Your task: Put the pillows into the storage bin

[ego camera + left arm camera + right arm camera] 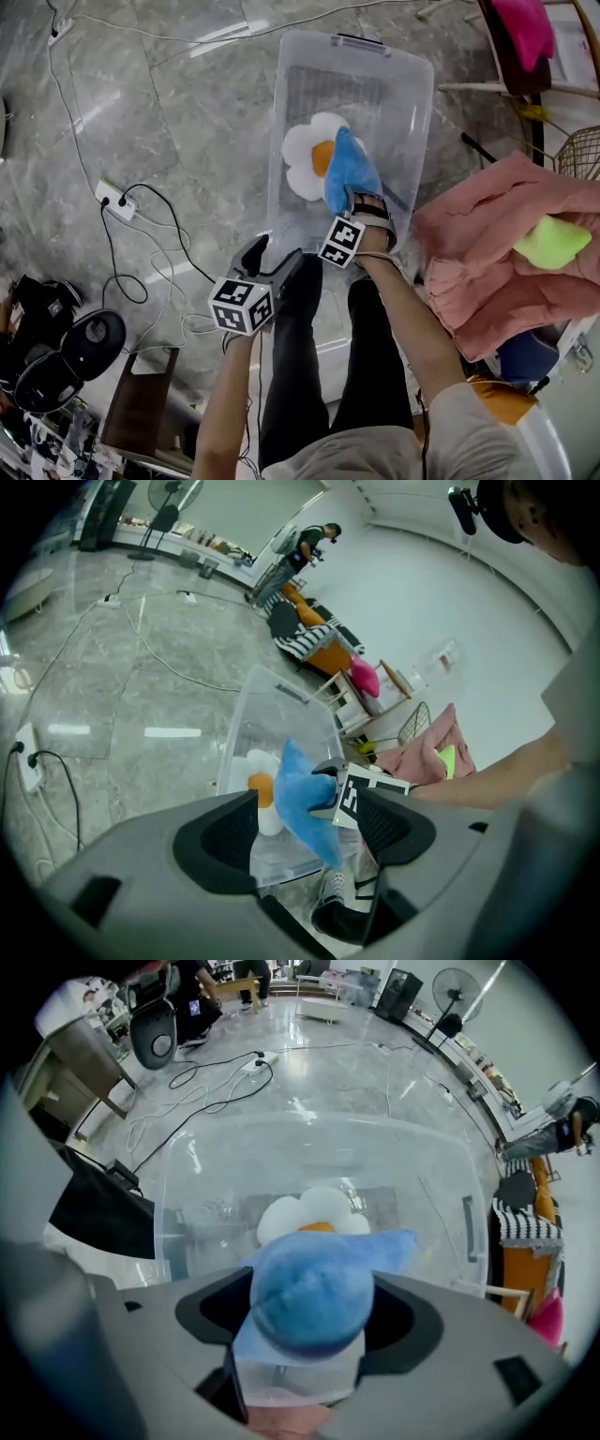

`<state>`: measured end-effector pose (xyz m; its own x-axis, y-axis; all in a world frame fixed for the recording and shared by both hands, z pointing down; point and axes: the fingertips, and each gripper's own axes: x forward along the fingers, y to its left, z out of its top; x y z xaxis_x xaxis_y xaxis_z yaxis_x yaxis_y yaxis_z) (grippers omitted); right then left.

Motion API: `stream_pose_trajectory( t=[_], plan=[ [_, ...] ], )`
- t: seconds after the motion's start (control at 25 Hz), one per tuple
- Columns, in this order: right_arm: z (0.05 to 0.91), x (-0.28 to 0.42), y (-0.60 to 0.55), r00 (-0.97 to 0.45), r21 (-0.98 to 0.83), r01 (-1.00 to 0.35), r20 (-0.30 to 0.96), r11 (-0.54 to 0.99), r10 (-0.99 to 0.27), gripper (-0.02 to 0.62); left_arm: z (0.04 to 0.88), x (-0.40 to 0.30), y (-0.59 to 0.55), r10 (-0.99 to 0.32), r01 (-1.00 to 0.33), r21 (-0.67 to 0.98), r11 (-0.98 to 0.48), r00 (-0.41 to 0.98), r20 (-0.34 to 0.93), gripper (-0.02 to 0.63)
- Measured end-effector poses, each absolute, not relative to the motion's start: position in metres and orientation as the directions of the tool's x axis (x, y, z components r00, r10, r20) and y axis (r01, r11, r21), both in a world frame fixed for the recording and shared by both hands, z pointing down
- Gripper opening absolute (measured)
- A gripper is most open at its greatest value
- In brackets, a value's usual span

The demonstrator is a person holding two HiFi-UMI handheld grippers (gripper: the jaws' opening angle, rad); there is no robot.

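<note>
The right gripper's [311, 1290] two fingers stand wide apart, and the fat blue pillow [349, 169] fills the whole gap between them, so both pads press on its sides. The pillow hangs from the fingers with its far end down inside the clear storage bin [278, 122]. There it touches a white flower pillow [302, 155] with an orange middle, which already lies on the bottom. I think this is the putting-in step, and it is almost done. The next move looks easy: spread the fingers a bit more so the soft pillow drops, then lift the gripper straight up so it does not drag the pillow back out. The right arm reaches forward from the body and the gripper points straight down into the bin. The left gripper's [309, 808] fingers are wide apart too, but nothing is between them — it has hold of nothing. It sits low by the near edge of the bin, tipped down toward it, with the arm bent. A lime green pillow [553, 242] lies on a pink blanket [487, 281] to the right — maybe that one goes in next.
</note>
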<state>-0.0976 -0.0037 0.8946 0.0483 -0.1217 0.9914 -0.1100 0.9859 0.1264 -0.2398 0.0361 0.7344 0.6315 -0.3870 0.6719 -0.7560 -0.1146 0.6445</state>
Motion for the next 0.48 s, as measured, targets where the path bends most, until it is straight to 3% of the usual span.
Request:
stream_pose_trajectory(
  t=[0.48],
  plan=[
    [0.814,-0.079,0.002,-0.137,0.091,-0.483,0.974,0.871,-0.178,0.339,0.714,-0.189,0.024,-0.339,-0.745,0.630,-0.221,0.664,0.666,0.327]
  ],
)
